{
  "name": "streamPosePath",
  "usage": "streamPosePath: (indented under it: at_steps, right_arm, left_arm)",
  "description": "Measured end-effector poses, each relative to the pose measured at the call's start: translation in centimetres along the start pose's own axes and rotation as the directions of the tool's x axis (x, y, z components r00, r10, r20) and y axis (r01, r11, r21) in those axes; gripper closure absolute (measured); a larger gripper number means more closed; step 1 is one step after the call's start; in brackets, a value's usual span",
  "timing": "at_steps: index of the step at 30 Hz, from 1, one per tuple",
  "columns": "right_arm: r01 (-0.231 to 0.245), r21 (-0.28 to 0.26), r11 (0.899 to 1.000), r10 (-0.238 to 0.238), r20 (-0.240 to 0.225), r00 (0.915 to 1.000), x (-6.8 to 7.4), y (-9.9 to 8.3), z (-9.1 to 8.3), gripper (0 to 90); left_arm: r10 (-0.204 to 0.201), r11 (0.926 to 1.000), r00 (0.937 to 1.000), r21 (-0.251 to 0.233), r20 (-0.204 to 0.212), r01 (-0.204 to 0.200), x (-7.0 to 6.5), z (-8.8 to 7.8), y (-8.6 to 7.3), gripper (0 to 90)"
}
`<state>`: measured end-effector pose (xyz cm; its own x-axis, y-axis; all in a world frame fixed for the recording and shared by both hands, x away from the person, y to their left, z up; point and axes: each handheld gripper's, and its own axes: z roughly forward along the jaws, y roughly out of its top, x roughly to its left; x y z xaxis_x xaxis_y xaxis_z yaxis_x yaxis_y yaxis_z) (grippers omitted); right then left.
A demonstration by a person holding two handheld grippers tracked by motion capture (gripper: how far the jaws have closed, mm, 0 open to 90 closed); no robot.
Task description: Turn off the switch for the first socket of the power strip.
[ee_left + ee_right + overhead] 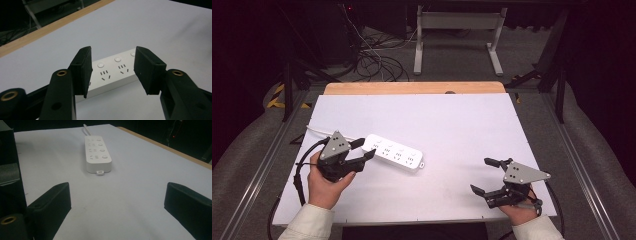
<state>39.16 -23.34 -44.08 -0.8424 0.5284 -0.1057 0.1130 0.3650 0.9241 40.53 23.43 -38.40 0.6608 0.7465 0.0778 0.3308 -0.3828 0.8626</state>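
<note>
Your left gripper (pixel 364 148) sits at the left of the white table (pixel 462 125), its jaws reaching toward the left end of the power strip (pixel 394 153). In the high view the tips flank that end of the strip, one on the far side and one on the near side. Seen along its own jaws, the left gripper (pixel 112 71) is partly spread, with the strip (pixel 112 72) lying crosswise beyond and between the pads; there is a clear gap on each side, so the pads do not press on it. You can see two round buttons and two sets of socket slots in that gap.

The strip lies flat on the table, left of centre, running from far left to near right. Its cord (pixel 319 131) leaves the left end and trails toward the table's left edge. A small tab sticks out of its right end.

Your right gripper (pixel 493 176) rests near the table's near right corner, well apart from the strip. Its jaws are spread wide and hold nothing. From the right gripper (pixel 117 200) itself, bare table lies between the pads, and the strip (pixel 97 153) lies farther off, its tabbed end toward you.

A wooden edge (pixel 414 88) runs along the table's far side.
</note>
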Motion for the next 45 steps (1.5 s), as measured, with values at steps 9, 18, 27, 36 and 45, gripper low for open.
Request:
streamPosePath:
  at_steps: [9, 18, 27, 36, 45]
  right_arm:
    - [0.006, -0.007, 1.000, -0.006, 0.001, 1.0000, 0.0, 0.0, -0.2, 11.1]
    - [0.008, -0.008, 1.000, -0.008, -0.001, 1.0000, 0.0, 0.0, -0.2, 11.5]
    - [0.010, -0.007, 1.000, -0.010, -0.005, 0.9999, 0.0, 0.0, -0.2, 12.3]
    - [0.010, -0.007, 1.000, -0.010, -0.012, 0.9999, 0.0, 0.0, -0.2, 13.6]
    - [0.010, -0.007, 1.000, -0.010, -0.015, 0.9998, 0.0, 0.0, -0.2, 14.1]
  left_arm:
    - [-0.046, 0.9969, 0.9986, 0.065, 0.025, 0.044, 0.9, 2.0, 1.5, 56.2]
    - [-0.119, 0.9808, 0.9923, 0.160, 0.035, 0.112, 2.3, 4.5, 2.1, 68.6]
    - [-0.148, 0.9661, 0.9889, 0.214, 0.000, 0.145, 3.2, 6.2, 2.1, 83.4]
    - [-0.182, 0.9476, 0.9829, 0.262, -0.027, 0.183, 4.6, 7.7, 1.7, 89.8]
    - [-0.181, 0.9340, 0.9793, 0.296, -0.091, 0.200, 5.3, 9.1, 1.2, 90.0]
